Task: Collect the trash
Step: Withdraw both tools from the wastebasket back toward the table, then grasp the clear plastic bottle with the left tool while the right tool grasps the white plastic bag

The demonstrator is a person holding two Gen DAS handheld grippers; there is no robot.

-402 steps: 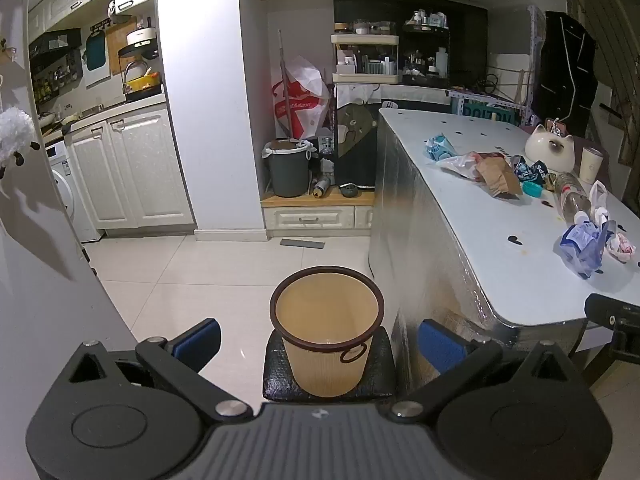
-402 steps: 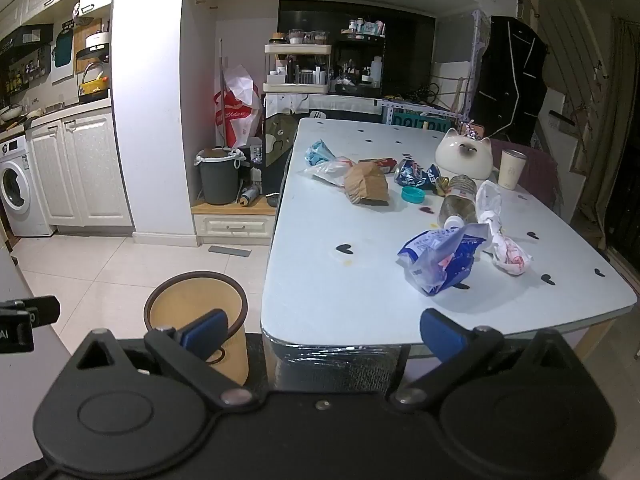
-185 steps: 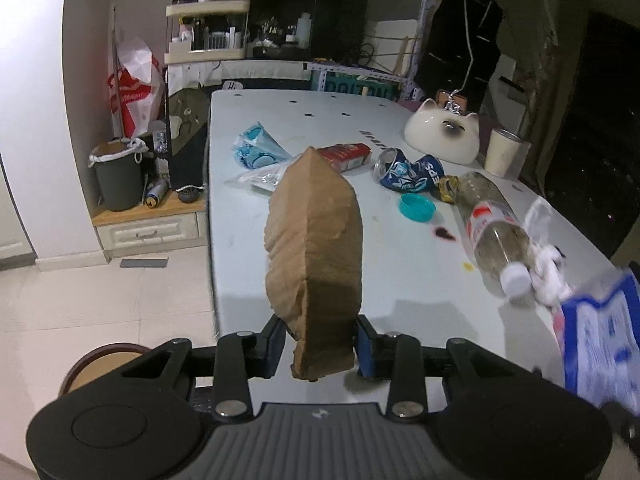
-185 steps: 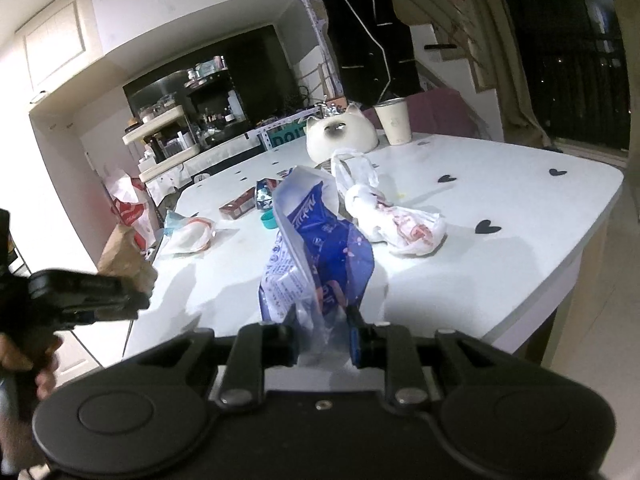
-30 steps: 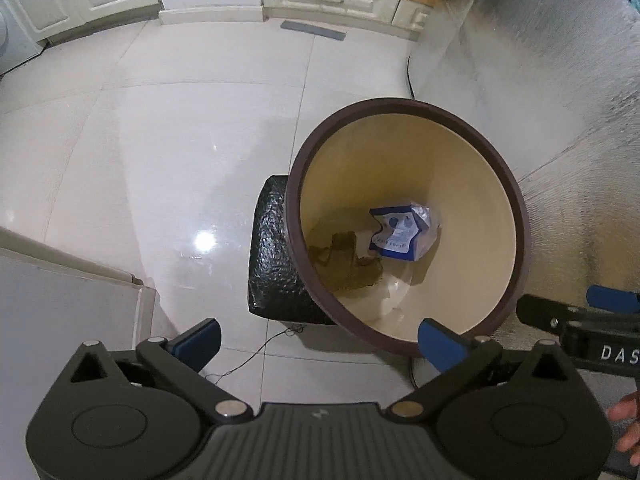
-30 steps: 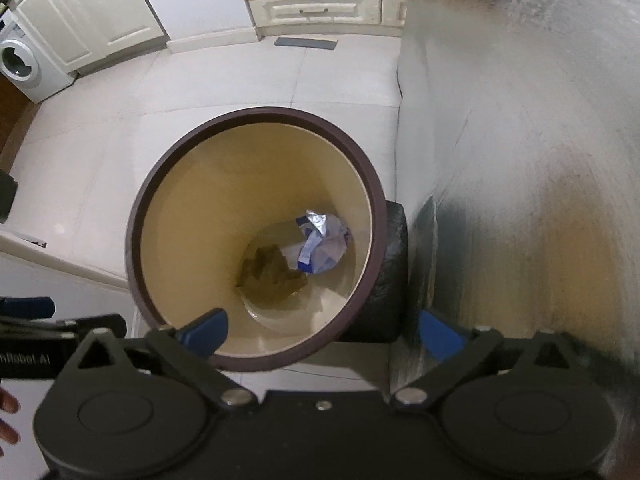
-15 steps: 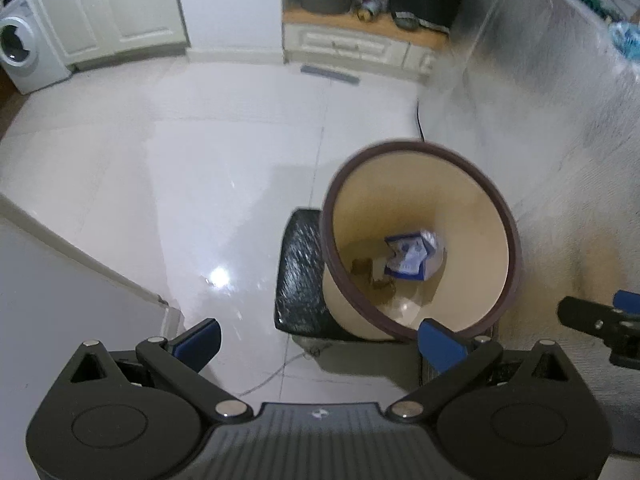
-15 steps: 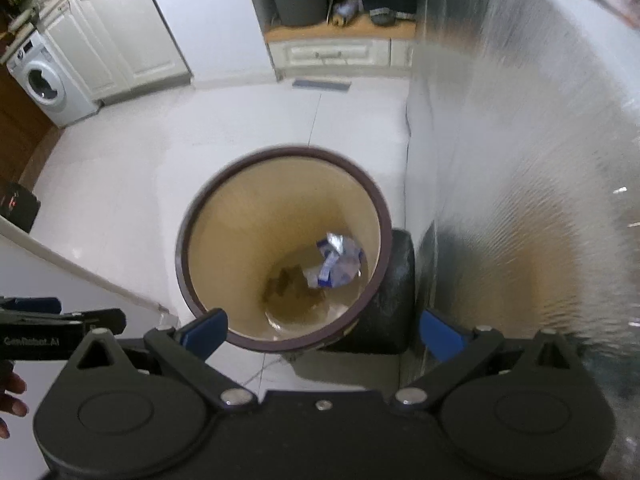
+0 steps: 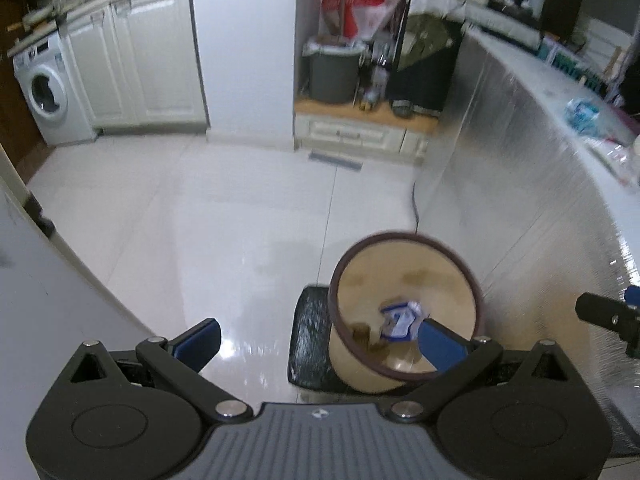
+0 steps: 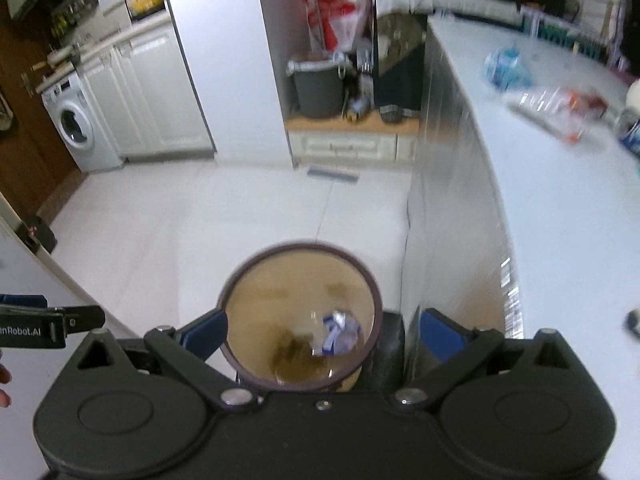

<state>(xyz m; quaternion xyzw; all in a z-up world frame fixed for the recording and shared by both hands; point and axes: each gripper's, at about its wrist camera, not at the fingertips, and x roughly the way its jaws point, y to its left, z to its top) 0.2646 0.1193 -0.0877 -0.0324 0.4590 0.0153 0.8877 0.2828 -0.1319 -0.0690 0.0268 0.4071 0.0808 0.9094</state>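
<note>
Low in both wrist views, the left gripper [image 9: 319,340] and right gripper [image 10: 323,330] have their jaws spread wide and hold nothing, with the brown-rimmed bin [image 10: 299,276] just beyond them, a blue-and-white wrapper [image 10: 339,332] and a brown paper scrap [image 10: 292,350] lying in it. Farther off, at the right of each frame, the remaining trash [image 10: 552,108] lies on the white tabletop [image 10: 560,208], above and right of both grippers; I judge the right one nearer.

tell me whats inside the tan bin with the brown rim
At the bottom of the tan bin lie a crumpled blue and white wrapper and a brown paper bag. The near wall hides part of the floor, so anything beneath stays unseen.
</note>
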